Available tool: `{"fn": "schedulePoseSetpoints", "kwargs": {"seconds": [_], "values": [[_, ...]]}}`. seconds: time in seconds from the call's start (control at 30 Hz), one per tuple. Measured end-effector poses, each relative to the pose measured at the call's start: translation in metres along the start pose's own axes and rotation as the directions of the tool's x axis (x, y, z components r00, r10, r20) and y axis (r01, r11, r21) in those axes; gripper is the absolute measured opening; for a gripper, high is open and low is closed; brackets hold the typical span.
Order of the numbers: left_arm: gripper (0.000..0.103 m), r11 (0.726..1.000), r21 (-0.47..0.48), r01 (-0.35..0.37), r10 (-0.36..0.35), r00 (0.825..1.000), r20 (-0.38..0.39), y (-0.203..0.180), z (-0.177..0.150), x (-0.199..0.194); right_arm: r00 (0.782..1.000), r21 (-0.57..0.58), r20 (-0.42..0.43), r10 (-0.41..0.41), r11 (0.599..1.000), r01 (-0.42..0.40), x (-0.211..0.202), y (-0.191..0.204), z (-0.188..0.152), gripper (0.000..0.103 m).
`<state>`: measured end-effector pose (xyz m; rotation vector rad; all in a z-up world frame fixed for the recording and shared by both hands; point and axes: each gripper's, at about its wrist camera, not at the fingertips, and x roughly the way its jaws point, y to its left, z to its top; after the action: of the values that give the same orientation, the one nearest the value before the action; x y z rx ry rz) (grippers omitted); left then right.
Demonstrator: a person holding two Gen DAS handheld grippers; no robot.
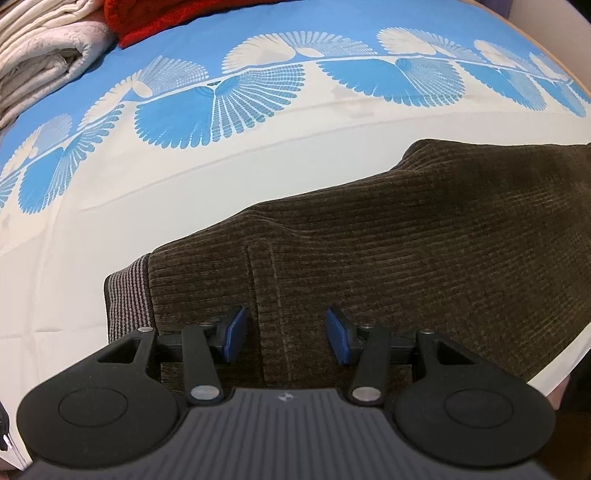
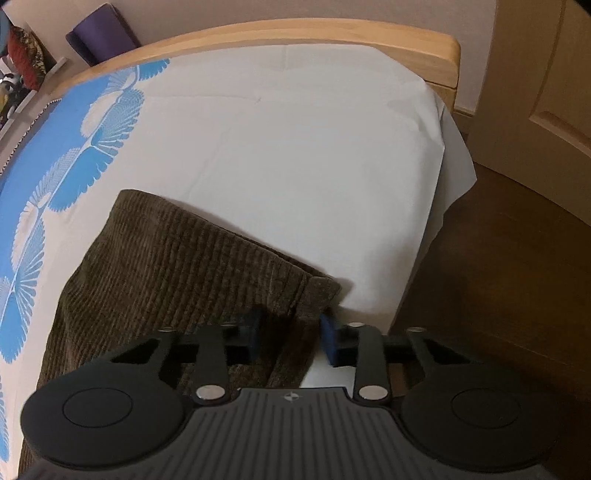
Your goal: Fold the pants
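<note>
Corduroy pants [image 1: 406, 251] flat on bed [image 2: 277, 147]: left gripper [image 1: 282, 338] jaws half open, empty, above waist; right gripper [image 2: 288, 338] jaws straddle hem, grip unclear; pinch both layers, lift evenly.

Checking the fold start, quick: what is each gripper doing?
Left gripper: open over the pants, gripping nothing.
Right gripper: shut on the pants' hem.

Left wrist: steeply down, close over pants [image 1: 388, 236], sheet [image 1: 184, 177] toward 12 o'clock.
Right wrist: steeply down, close, footboard [image 2: 295, 33] at 12 o'clock.
Shared: pants, sheet.
</note>
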<state>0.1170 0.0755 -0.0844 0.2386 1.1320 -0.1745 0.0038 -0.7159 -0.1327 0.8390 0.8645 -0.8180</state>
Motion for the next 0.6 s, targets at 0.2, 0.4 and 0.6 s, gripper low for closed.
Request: {"fn": "schedulePoseSetpoints", "kwargs": {"seconds": [0.2, 0.4, 0.6], "values": [[0.053, 1.000, 0.002, 0.005, -0.005, 1.000, 0.003, 0.001, -0.001, -0.001, 1.000, 0.005, 0.029, 0.011, 1.000, -0.011, -0.009, 0.004, -0.001, 0.021], [0.053, 1.000, 0.006, 0.015, -0.015, 1.000, 0.010, 0.000, -0.001, -0.003, 0.997, 0.023, 0.064, 0.044, 0.999, -0.045, -0.024, 0.006, -0.001, 0.019], [0.053, 1.000, 0.006, 0.031, -0.031, 0.999, 0.019, -0.003, 0.000, -0.005, 0.983, -0.089, 0.158, 0.093, 0.993, -0.079, -0.064, 0.029, -0.005, 0.018]]}}
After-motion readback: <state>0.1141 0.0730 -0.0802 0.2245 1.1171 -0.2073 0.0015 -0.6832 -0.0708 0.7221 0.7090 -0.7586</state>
